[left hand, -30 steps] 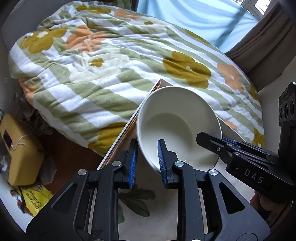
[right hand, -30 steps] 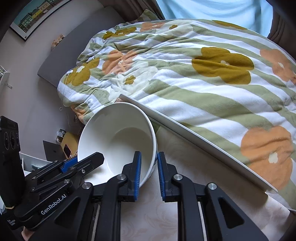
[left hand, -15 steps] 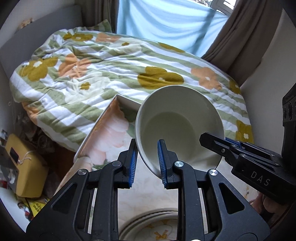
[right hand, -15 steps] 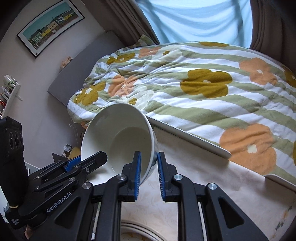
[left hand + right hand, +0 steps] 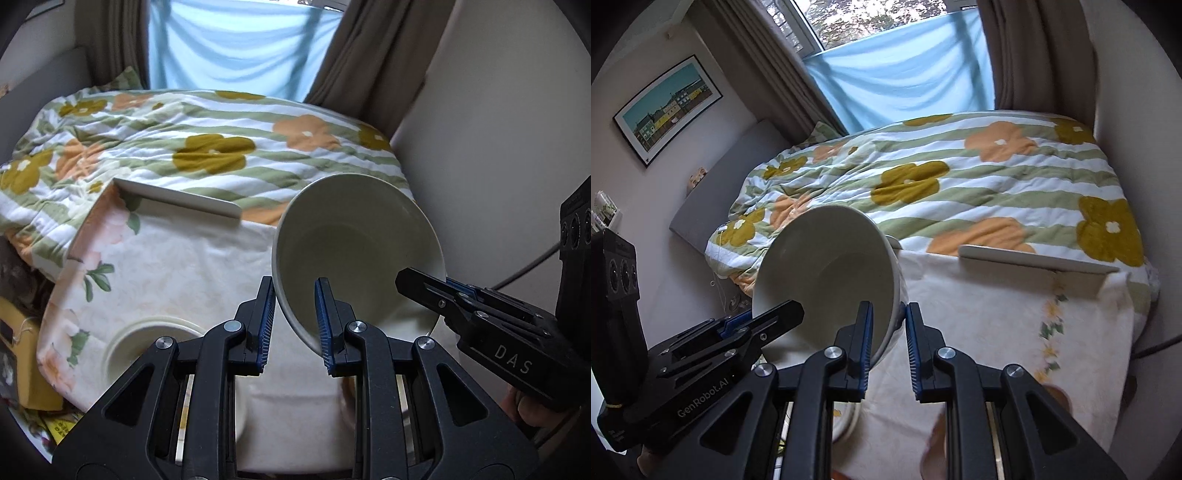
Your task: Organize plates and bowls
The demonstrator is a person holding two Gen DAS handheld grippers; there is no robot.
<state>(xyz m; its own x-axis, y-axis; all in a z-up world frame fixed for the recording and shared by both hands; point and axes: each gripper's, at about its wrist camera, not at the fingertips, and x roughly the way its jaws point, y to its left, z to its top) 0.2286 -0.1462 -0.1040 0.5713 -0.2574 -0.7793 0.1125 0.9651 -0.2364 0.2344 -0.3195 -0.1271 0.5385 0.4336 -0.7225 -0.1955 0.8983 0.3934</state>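
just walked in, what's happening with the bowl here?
A person is working with two handheld grippers. Both hold one large white bowl by its rim, tilted in the air above a table with a floral tablecloth. The left gripper has the rim on one side, the right gripper the opposite side. A second white dish sits on the cloth below and to the left in the left wrist view. A bed with a flowered duvet lies behind.

Two close fisheye views from wrist cameras, looking forward along gripper fingers, angled down over a cloth-covered table (image 5: 207,258) toward a bed (image 5: 979,184) and window (image 5: 905,74). Shared: white bowl (image 5: 354,243), table, bed, curtains.
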